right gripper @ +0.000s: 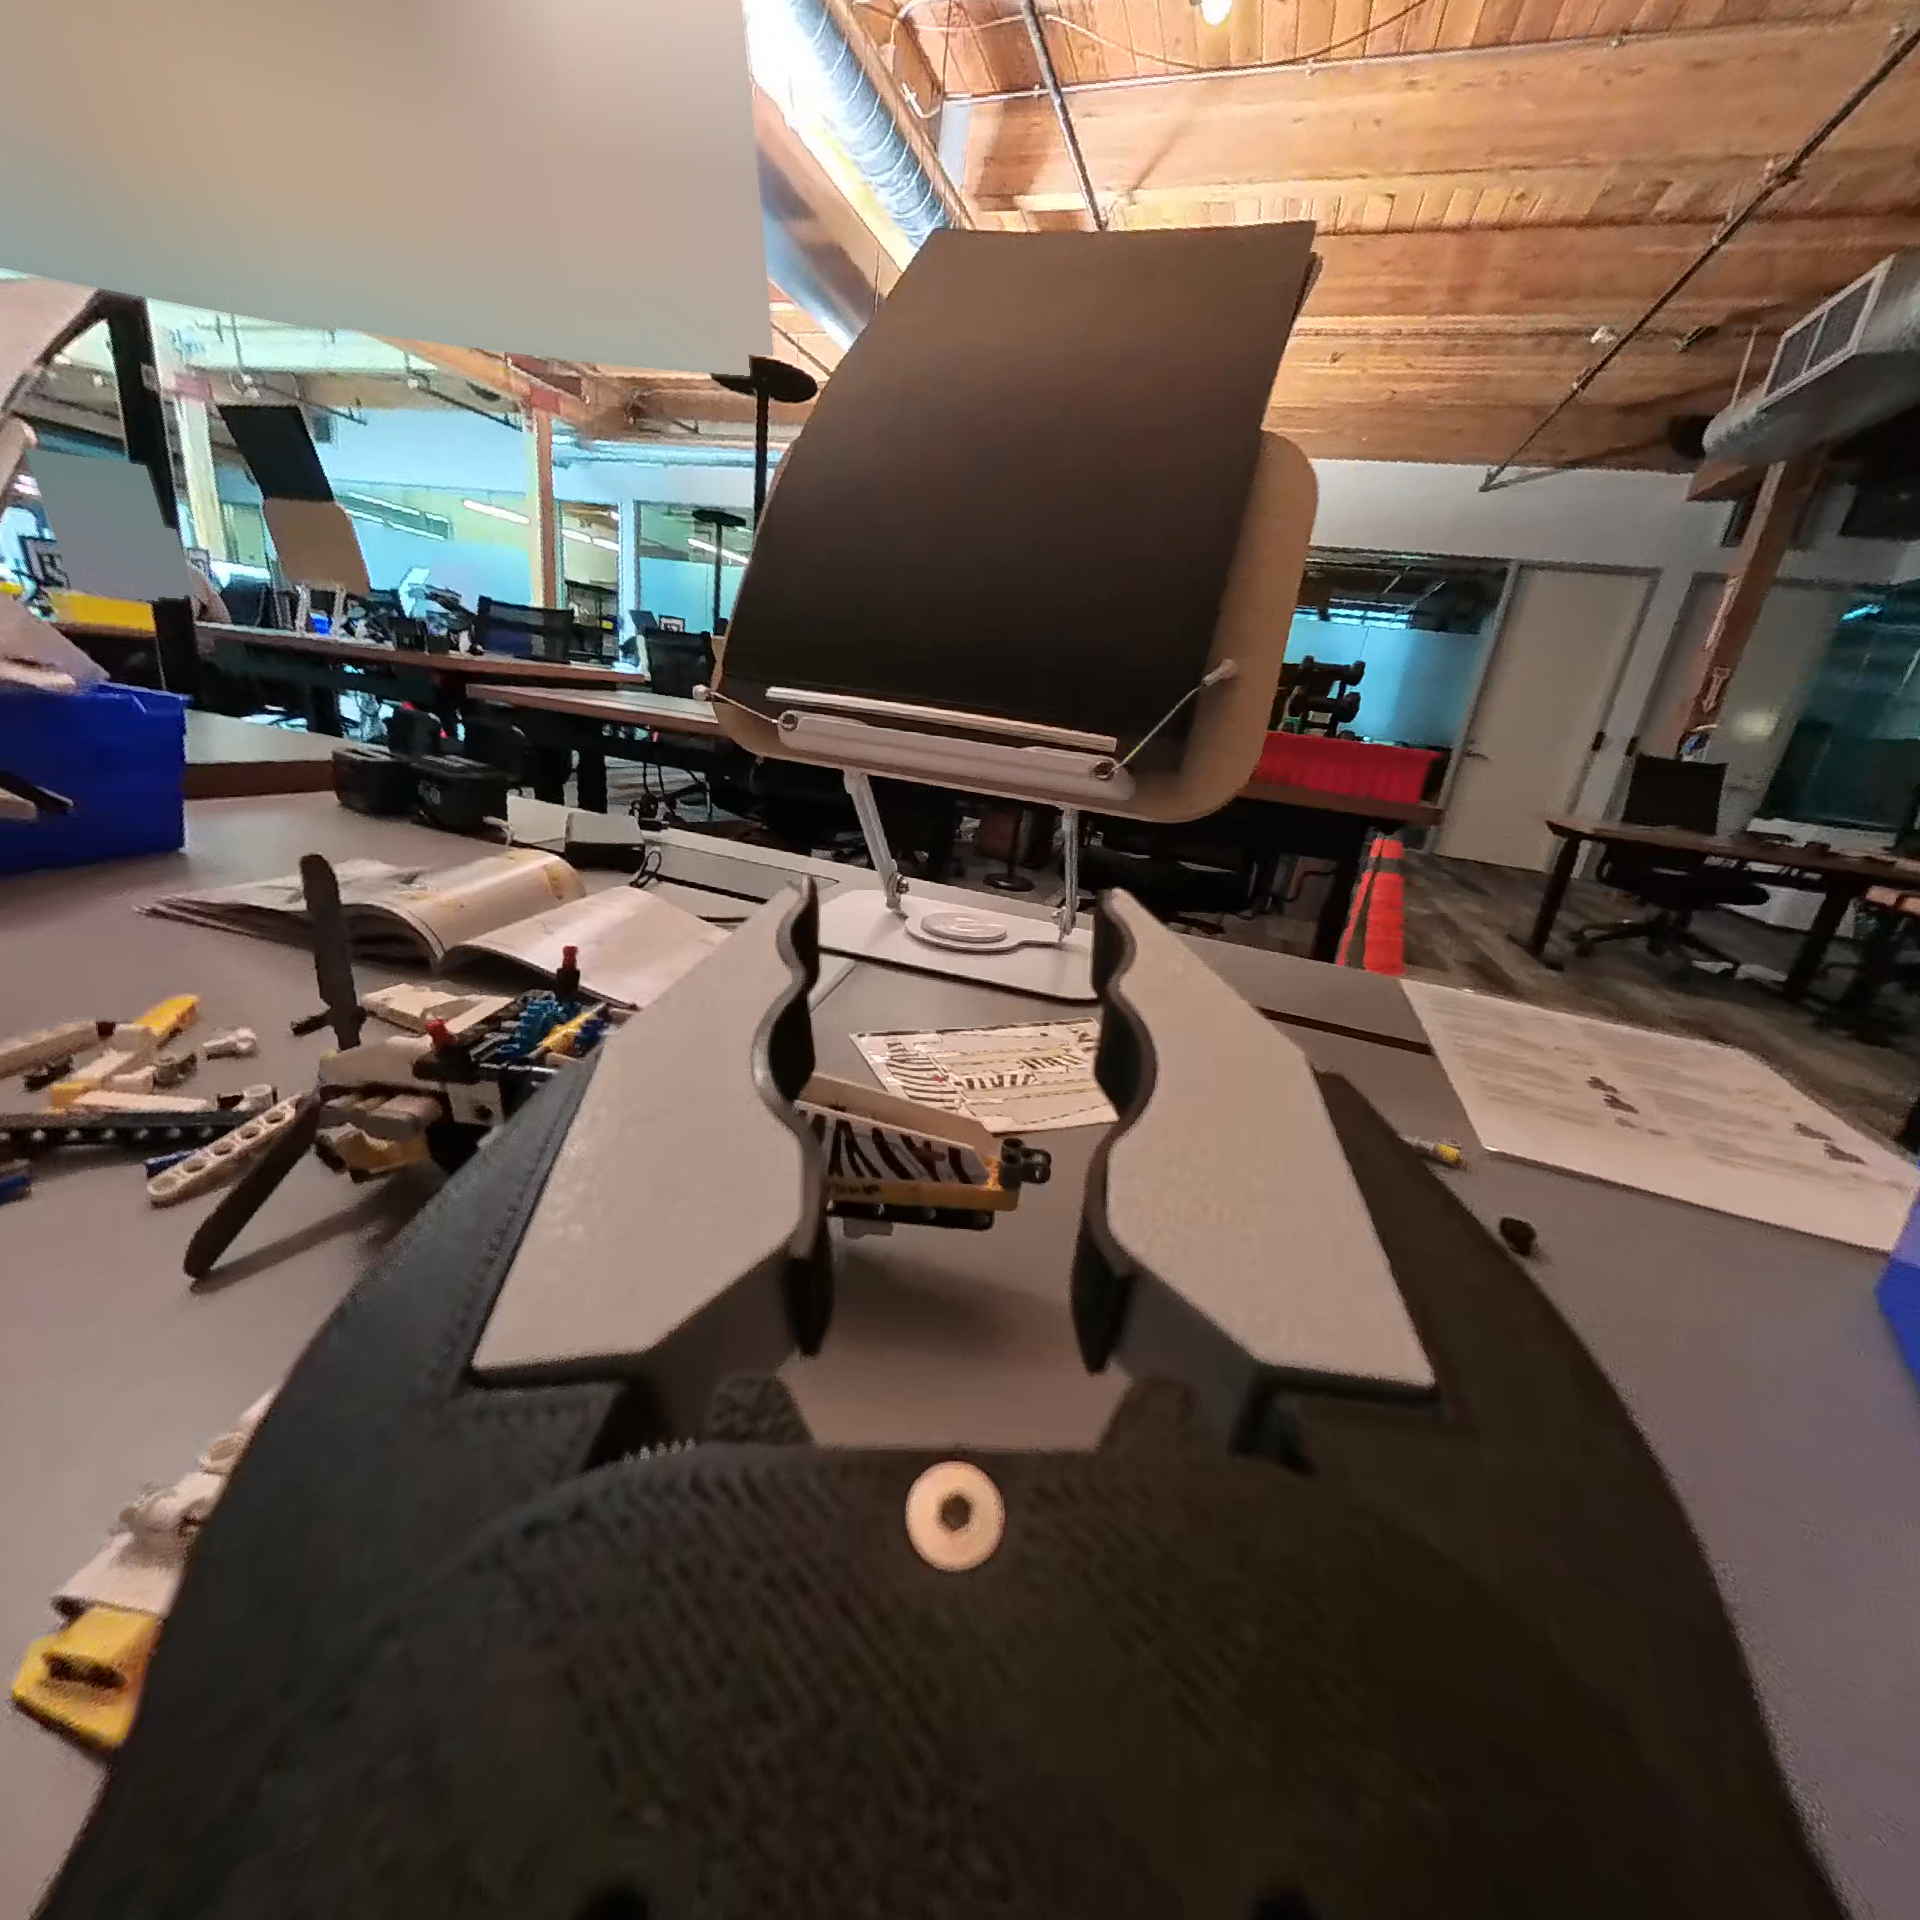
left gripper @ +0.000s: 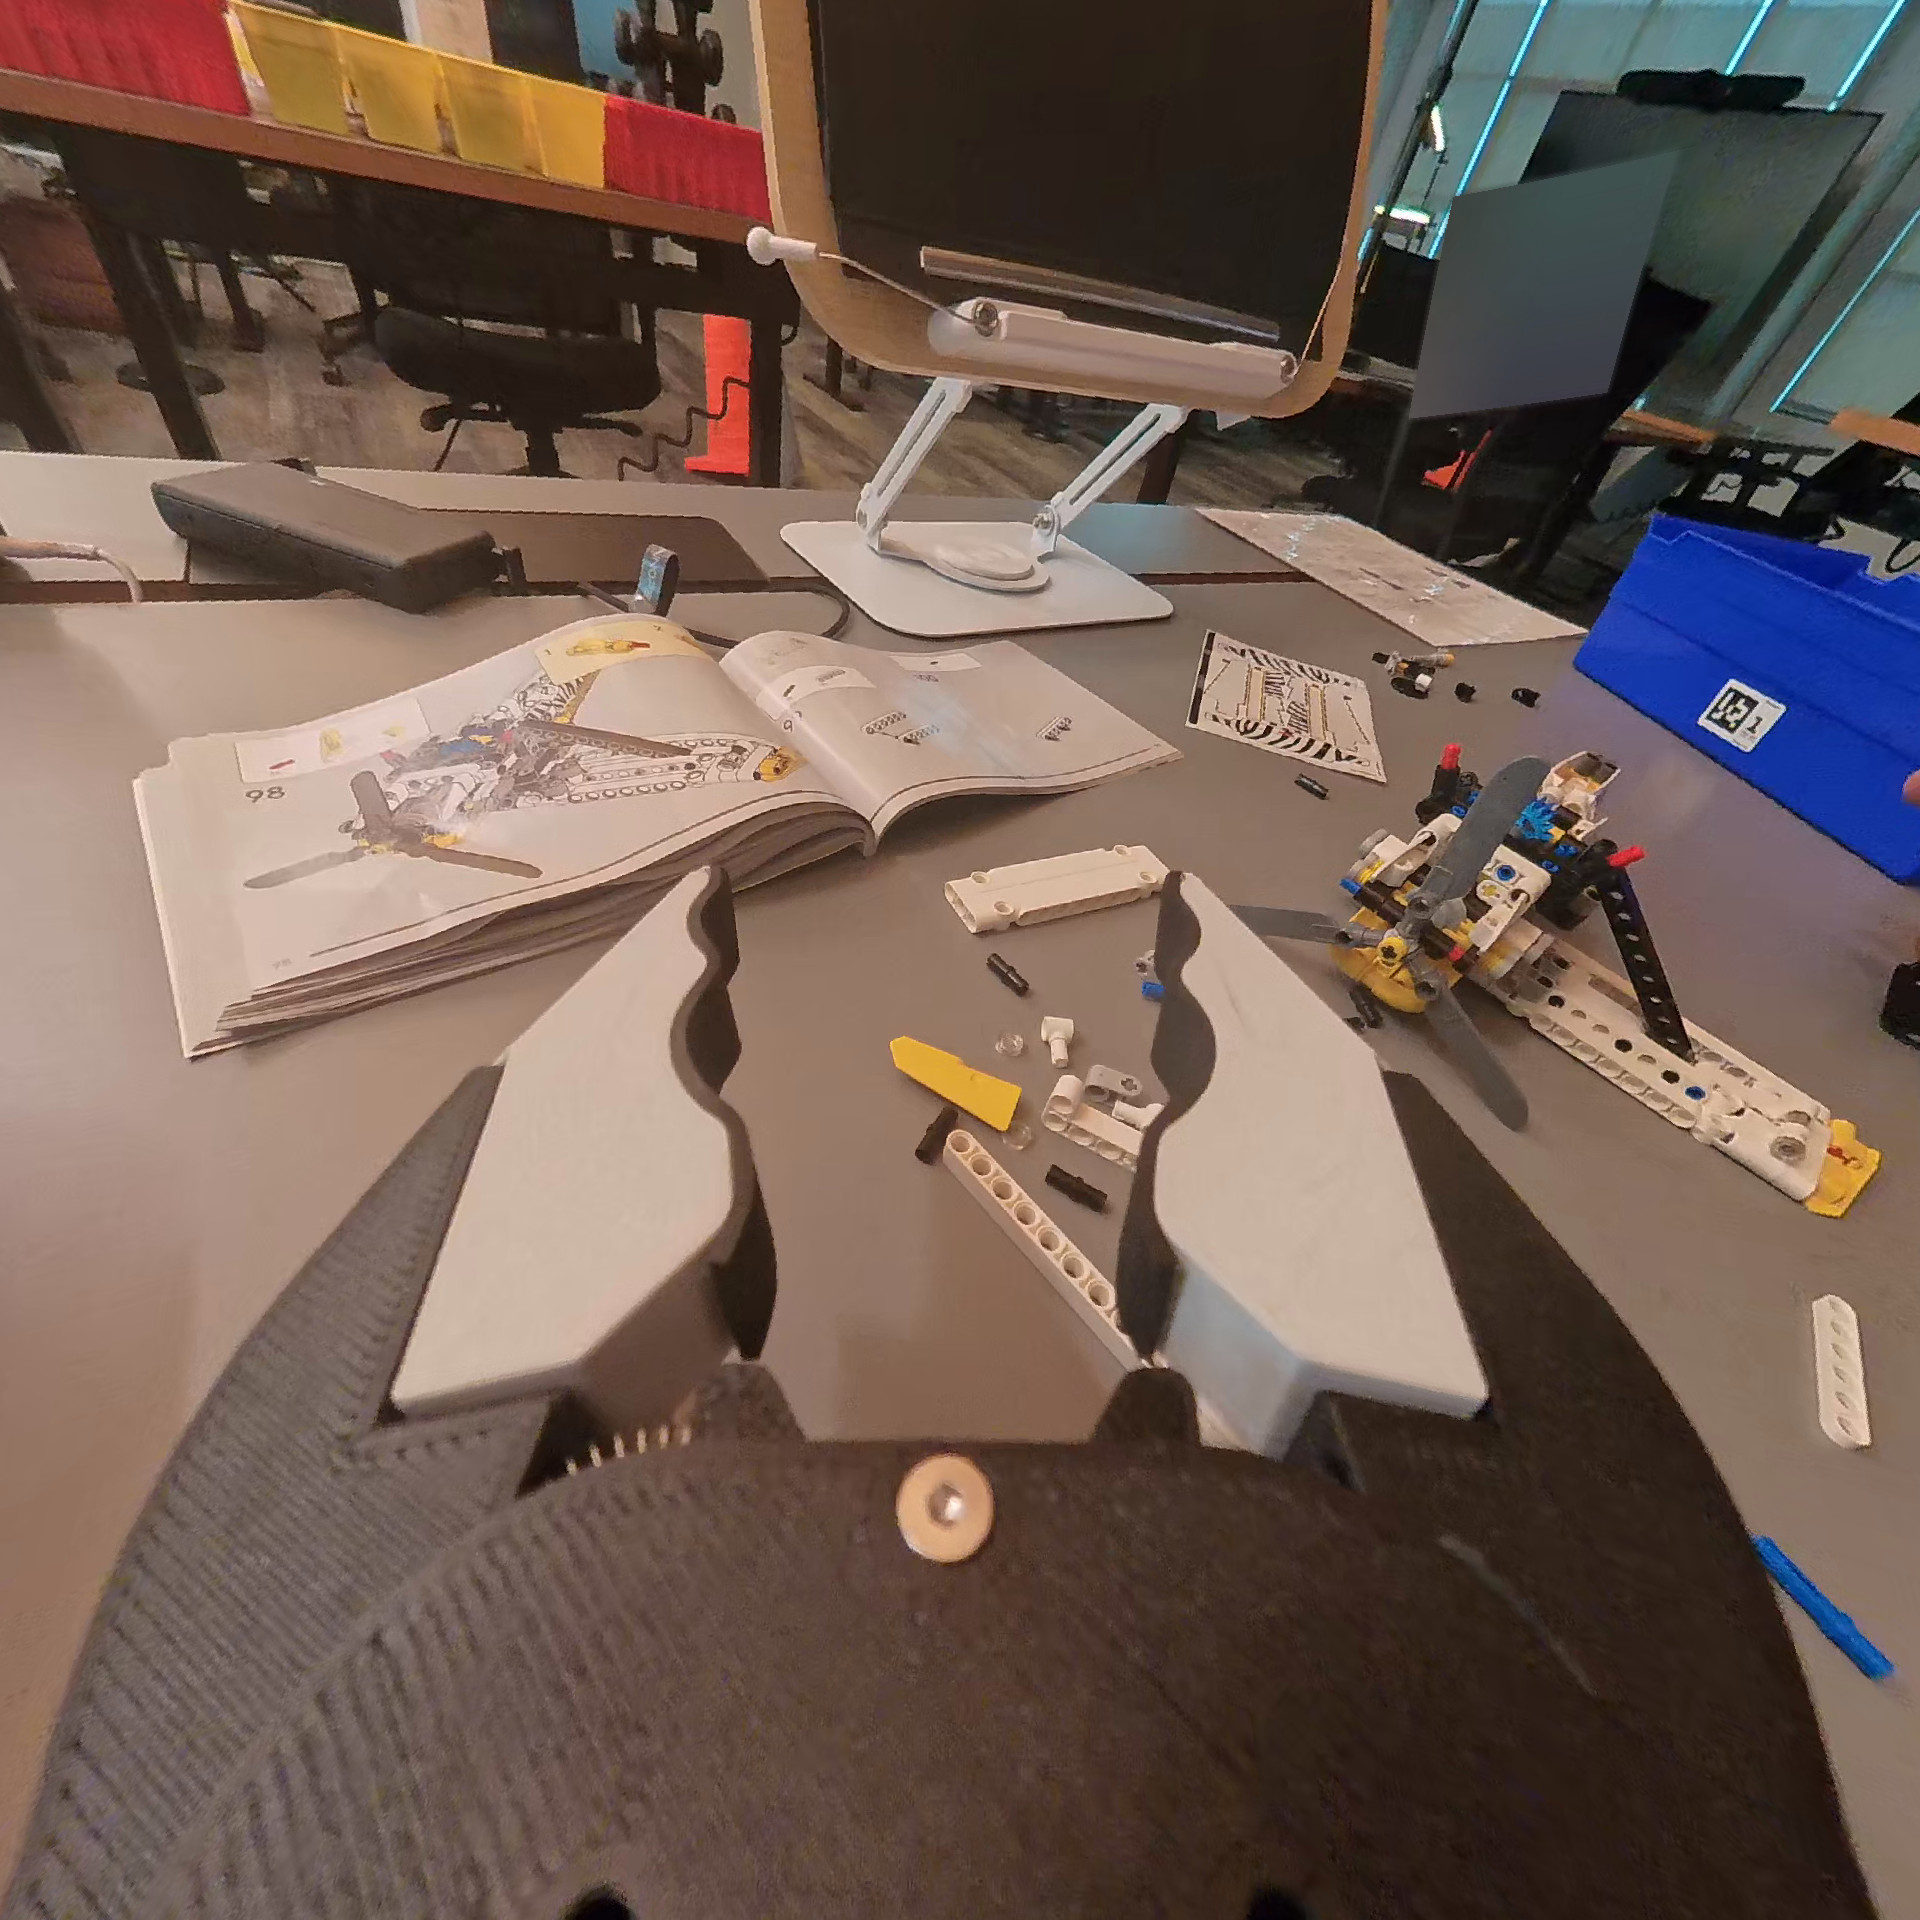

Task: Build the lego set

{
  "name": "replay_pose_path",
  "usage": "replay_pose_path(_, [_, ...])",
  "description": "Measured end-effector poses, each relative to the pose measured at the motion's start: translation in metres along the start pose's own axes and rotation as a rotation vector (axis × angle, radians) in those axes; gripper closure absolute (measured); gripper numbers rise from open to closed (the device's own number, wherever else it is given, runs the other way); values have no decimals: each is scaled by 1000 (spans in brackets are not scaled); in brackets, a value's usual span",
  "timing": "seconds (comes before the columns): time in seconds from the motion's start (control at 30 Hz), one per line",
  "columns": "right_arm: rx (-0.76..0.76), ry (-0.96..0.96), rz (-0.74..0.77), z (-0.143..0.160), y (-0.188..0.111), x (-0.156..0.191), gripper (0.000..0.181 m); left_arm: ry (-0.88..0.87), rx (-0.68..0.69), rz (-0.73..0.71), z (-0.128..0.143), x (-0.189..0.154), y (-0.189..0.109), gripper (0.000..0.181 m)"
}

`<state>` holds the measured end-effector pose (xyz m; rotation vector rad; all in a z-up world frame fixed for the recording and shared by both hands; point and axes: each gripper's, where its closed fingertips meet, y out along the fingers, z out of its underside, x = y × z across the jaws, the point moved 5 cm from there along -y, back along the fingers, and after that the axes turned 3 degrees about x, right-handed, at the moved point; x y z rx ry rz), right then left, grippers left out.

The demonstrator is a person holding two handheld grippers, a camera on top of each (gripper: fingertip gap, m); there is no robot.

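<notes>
Grey table (left gripper: 312,1195) with one open manual (left gripper: 499,821), one half-built plane (left gripper: 1507,935); left gripper (left gripper: 945,935) and right gripper (right gripper: 951,961) both released, empty.

Small loose pieces (left gripper: 1039,1101) crowd bench (left gripper: 416,1195) in middle; open book (left gripper: 582,790) blocks left; plane model (left gripper: 1507,935) blocks right; near-left bench bare.

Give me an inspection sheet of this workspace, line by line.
Surface: grey table, loose parts scattered.
Job's things: half-built plane model; open instruction booklet; sticker sheet; zebra-striped panel; white beam; yellow wedge piece.
Clutter: blue bin; printed sheet.
Grippers: left gripper open, empty; right gripper open, striped panel between fingers, ungripped.
Cables: black cable from black box.
Surroundings: dark tablet on a stand; office desks and chairs beyond.
</notes>
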<state>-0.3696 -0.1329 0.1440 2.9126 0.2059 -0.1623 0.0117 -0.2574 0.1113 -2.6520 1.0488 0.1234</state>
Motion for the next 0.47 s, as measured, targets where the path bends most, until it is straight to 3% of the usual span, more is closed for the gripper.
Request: replay_pose_path(0.47, [20, -2, 21, 3, 2, -4, 136, -10, 1, -3, 0, 1, 1, 104])
